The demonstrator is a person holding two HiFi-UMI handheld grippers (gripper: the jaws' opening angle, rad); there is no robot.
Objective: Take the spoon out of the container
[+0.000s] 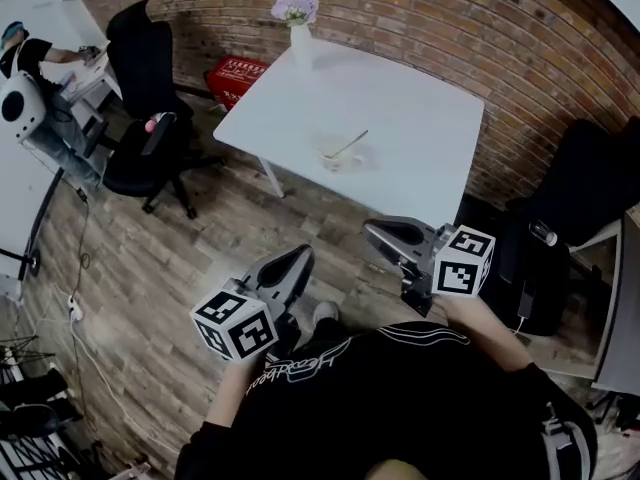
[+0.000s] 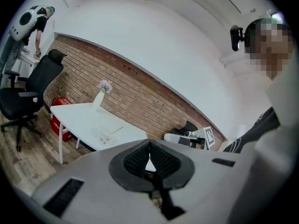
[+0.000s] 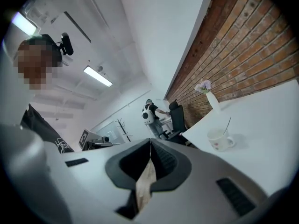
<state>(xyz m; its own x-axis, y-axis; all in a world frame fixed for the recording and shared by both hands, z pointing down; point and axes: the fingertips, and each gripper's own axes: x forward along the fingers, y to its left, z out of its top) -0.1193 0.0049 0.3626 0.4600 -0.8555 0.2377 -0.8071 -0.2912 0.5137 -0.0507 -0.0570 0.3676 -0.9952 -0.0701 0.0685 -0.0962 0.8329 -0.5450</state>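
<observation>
We logged left gripper (image 1: 302, 256) and right gripper (image 1: 371, 229) closed, empty; we judged a slanted pull on the spoon (image 3: 228, 124) could tip the container (image 3: 218, 140).

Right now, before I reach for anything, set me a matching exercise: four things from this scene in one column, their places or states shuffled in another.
Things:
1. spoon
2. vase
3. red crate
4. left gripper

Places or states:
A. on the floor beside the table
B. shut and empty, short of the table
C. standing in the cup
D. at the table's far corner, holding flowers

Pairs: 1-C, 2-D, 3-A, 4-B.
</observation>
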